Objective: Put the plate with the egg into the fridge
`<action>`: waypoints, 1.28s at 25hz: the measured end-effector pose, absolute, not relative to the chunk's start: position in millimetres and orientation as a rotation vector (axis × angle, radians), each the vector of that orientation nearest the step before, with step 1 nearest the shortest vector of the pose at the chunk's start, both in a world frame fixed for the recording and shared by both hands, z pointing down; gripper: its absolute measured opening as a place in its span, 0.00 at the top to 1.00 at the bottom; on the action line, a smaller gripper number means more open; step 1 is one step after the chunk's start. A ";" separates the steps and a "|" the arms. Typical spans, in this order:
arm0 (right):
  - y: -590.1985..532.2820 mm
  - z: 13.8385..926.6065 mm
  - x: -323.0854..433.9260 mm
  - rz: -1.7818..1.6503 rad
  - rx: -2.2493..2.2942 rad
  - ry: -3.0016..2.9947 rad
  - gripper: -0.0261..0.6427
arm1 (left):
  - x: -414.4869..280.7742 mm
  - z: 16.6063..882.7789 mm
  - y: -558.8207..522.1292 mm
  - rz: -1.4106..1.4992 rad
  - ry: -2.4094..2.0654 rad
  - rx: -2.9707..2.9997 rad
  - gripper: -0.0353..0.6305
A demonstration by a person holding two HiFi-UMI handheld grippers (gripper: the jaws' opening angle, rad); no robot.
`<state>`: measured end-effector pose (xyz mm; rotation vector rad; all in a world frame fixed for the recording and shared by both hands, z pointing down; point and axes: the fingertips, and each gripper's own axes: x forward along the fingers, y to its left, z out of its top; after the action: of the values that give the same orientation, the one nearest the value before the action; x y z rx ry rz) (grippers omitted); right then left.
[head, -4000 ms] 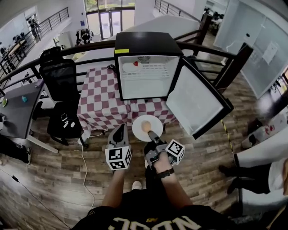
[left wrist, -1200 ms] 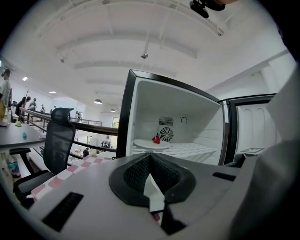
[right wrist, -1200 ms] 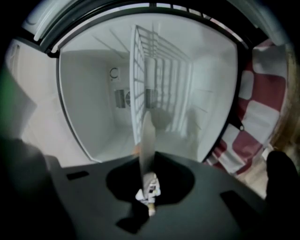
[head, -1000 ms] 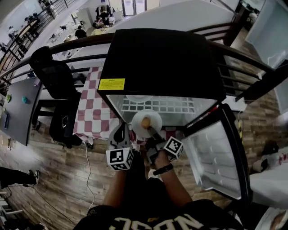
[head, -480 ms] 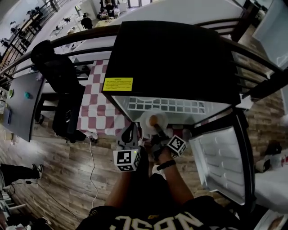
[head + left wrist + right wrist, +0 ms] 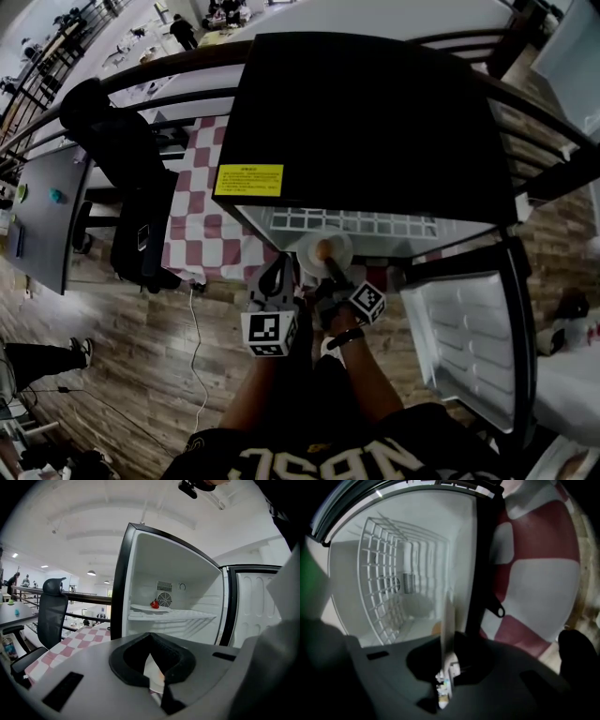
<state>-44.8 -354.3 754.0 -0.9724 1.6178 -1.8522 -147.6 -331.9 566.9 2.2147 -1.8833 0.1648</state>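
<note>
A white plate [image 6: 319,246] carrying a brown egg [image 6: 324,249] hangs at the mouth of the black mini fridge [image 6: 366,122], just below its white wire shelf [image 6: 356,223]. My right gripper [image 6: 334,274] is shut on the plate's near rim. In the right gripper view the plate [image 6: 448,620] shows edge-on between the right gripper [image 6: 449,665] pads, with a sliver of egg [image 6: 436,629] beside it. My left gripper [image 6: 279,279] hovers just left of the plate, shut and holding nothing. The left gripper view looks past the left gripper [image 6: 152,667] into the fridge's lit white inside [image 6: 183,597].
The fridge door [image 6: 469,337] stands open at the right. On the upper shelf [image 6: 173,616] lies another plate with a red item [image 6: 154,604]. The fridge stands on a red-and-white checked tablecloth [image 6: 202,234]. A black office chair [image 6: 122,159] and a grey desk [image 6: 37,225] are at the left.
The view has closed in on the fridge. My right gripper has carried the plate with the egg forward to the fridge's opening, and the left gripper has followed beside it.
</note>
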 end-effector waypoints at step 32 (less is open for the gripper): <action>-402.1 754.8 -65.7 -1.870 -1.149 1.484 0.90 | -175.2 588.9 -333.0 0.170 -1.876 2.131 0.91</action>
<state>-65.7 -402.1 754.8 -1.1494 1.4842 -1.8696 -175.2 -333.0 588.9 2.1311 -1.8761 0.1697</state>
